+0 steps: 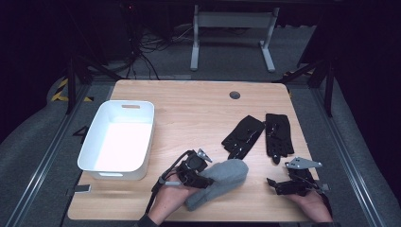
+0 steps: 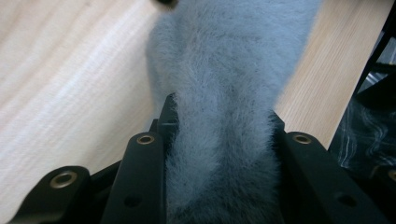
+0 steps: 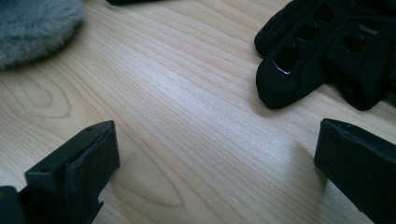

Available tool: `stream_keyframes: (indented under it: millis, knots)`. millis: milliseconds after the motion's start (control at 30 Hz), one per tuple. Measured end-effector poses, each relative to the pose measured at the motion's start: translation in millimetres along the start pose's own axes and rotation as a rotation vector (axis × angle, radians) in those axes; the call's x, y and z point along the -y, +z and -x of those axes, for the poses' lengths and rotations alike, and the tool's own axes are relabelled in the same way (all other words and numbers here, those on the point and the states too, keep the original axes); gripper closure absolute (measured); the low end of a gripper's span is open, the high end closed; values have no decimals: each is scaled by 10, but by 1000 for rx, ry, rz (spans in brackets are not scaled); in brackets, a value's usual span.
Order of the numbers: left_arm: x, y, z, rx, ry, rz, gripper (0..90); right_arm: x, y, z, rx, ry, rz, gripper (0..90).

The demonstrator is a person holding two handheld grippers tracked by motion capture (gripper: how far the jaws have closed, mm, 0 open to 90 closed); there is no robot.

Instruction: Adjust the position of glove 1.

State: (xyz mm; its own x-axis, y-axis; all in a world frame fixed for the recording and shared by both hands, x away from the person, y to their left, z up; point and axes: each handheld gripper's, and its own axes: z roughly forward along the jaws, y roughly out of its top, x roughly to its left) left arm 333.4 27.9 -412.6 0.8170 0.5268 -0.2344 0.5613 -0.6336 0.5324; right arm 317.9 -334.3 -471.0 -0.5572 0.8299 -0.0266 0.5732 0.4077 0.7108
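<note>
My left claw [image 1: 201,174] is clamped on the grey fuzzy mitten [image 1: 222,182], whose long axis runs straight ahead of it along the surface [image 1: 198,109]. My right claw [image 3: 212,158] gapes wide, empty; a black glove [image 3: 327,56] lies just ahead, slightly right.

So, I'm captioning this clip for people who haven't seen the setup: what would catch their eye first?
Probably the fluffy grey mitten at the table's near edge, clamped in the left tool. Next, the white bin standing empty at the left of the wooden table. Then the two black gloves lying side by side at the right, just beyond the open right tool.
</note>
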Motion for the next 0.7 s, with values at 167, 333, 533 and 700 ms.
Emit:
stream_keyframes:
  millis: [167, 333, 533, 700]
  knots:
    - [42, 80, 70, -33, 16, 0, 638, 0, 0, 0, 0, 0, 0, 4]
    - [35, 69, 126, -25, 53, -1, 486, 0, 0, 0, 0, 0, 0, 4]
    - [-18, -16, 140, -10, 97, 14, 321, 0, 0, 0, 0, 0, 0, 4]
    - [-81, -123, 159, 4, 135, 67, 244, 0, 0, 0, 0, 0, 0, 4]
